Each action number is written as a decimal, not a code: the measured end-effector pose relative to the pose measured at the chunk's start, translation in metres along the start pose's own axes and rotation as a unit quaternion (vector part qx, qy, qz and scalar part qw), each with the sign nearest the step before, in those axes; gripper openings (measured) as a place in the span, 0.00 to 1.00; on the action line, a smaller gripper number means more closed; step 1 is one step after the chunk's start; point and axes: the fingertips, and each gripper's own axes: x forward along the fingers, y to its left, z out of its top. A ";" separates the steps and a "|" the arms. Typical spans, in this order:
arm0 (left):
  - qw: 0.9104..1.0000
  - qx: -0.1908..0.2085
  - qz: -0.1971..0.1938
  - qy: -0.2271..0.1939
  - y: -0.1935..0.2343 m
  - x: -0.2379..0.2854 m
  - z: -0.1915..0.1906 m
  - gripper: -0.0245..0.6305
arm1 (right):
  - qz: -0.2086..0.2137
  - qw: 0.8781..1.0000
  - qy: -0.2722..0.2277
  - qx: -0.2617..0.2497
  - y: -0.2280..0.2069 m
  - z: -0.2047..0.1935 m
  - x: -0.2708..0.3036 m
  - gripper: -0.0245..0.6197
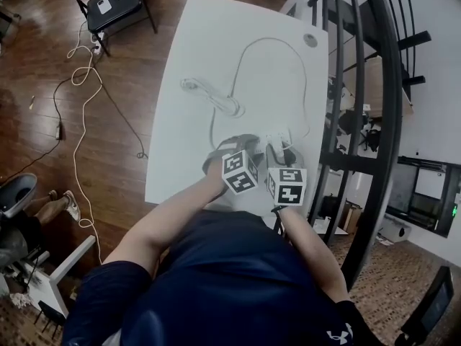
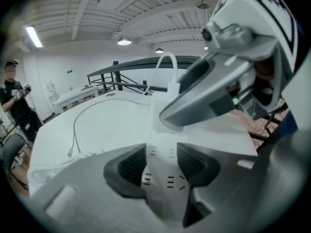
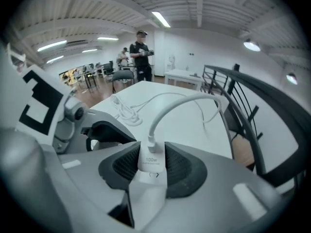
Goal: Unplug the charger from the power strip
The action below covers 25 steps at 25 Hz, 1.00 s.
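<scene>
Cables [image 1: 216,98] on table [image 1: 180,164]: two, one coiled mid-frame. Chair [image 1: 115,6]: one, upper left. Left gripper [image 2: 163,163] clamps strip [image 2: 164,142]; right gripper [image 3: 151,168] clamps charger [image 3: 149,158].

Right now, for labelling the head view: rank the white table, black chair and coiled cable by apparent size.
1. white table
2. black chair
3. coiled cable; close call, the chair is farther away.

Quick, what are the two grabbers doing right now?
Left gripper: closed on the power strip.
Right gripper: closed on the charger.
</scene>
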 end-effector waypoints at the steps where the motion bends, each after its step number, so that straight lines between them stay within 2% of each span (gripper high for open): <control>1: 1.000 0.000 0.003 -0.001 0.002 0.000 0.000 0.34 | 0.000 1.000 -0.011 -0.029 0.005 0.007 -0.004 0.25; 3: 1.000 0.001 0.007 -0.001 0.004 0.000 -0.002 0.34 | 0.013 0.999 -0.019 -0.040 0.016 0.013 -0.007 0.26; 10: 1.000 0.001 0.007 -0.003 0.006 -0.001 0.000 0.34 | 0.037 0.999 -0.015 0.012 0.014 0.007 -0.014 0.26; 13: 1.000 0.001 0.006 -0.002 0.004 0.000 -0.001 0.34 | 0.052 0.997 -0.024 0.049 0.009 0.007 -0.020 0.26; 16: 1.000 -0.004 0.004 0.000 0.004 -0.002 -0.002 0.33 | 0.089 0.990 -0.030 0.108 0.007 0.009 -0.027 0.26; 21: 0.995 -0.061 0.061 -0.045 0.020 -0.042 -0.002 0.33 | 0.139 0.969 -0.037 0.203 -0.003 0.010 -0.045 0.26; 25: 0.988 -0.123 0.071 -0.059 0.017 -0.076 -0.017 0.33 | 0.147 0.952 -0.040 0.265 -0.017 0.000 -0.059 0.26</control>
